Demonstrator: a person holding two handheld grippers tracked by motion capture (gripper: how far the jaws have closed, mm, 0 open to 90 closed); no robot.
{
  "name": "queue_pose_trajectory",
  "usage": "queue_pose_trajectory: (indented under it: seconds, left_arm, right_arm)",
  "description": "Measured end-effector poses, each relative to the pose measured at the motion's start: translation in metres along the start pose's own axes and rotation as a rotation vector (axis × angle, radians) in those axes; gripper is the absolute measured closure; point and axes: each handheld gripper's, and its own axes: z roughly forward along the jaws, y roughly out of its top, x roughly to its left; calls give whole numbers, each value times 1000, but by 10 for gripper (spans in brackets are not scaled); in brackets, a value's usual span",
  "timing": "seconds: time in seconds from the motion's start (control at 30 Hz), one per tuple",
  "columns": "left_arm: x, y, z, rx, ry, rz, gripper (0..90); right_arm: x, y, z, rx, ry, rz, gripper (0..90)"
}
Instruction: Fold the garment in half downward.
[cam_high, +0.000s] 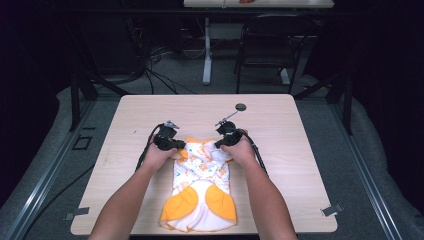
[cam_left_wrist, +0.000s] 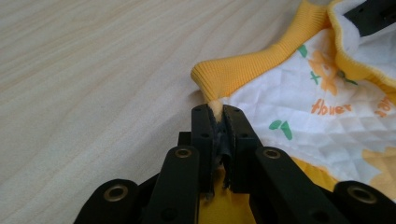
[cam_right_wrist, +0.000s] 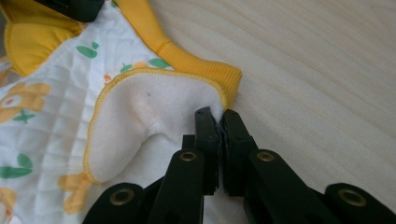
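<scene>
A small white quilted garment (cam_high: 200, 195) with orange ribbed trim and orange prints lies flat on the wooden table (cam_high: 140, 115), its collar end away from me. My left gripper (cam_high: 181, 150) is at the garment's upper left corner. In the left gripper view, the left gripper (cam_left_wrist: 217, 111) is shut on the orange ribbed edge of the garment (cam_left_wrist: 327, 107). My right gripper (cam_high: 218, 146) is at the upper right corner. In the right gripper view, the right gripper (cam_right_wrist: 220, 115) is shut on the folded-over edge of the garment (cam_right_wrist: 56, 93), white lining up.
A small dark round disc on a thin rod (cam_high: 240, 106) lies on the table beyond the right gripper. Grey clips (cam_high: 332, 210) sit at the table's near corners. A black chair (cam_high: 272, 45) and another table's leg (cam_high: 207, 50) stand behind, with cables on the floor.
</scene>
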Motion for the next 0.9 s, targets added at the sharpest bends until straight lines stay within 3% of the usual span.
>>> queue_pose_trajectory:
  seconds: [0.03,0.23,0.47,0.63,0.9]
  left_arm:
    - [0,0,-2,-3,-2,-1,843]
    - [1,4,-15,-35,-16,2,848]
    - [-2,11,-26,-61,6,32,848]
    - [-1,19,-35,-79,17,42,848]
    - [-1,36,-58,-137,54,69,848]
  right_arm:
    - [0,1,-3,6,7,-22,869]
    - [4,4,-18,-56,13,-42,869]
    - [6,6,-31,-88,7,-83,869]
    - [9,12,-40,-128,-13,-84,869]
    - [21,31,-64,-170,-69,-163,869]
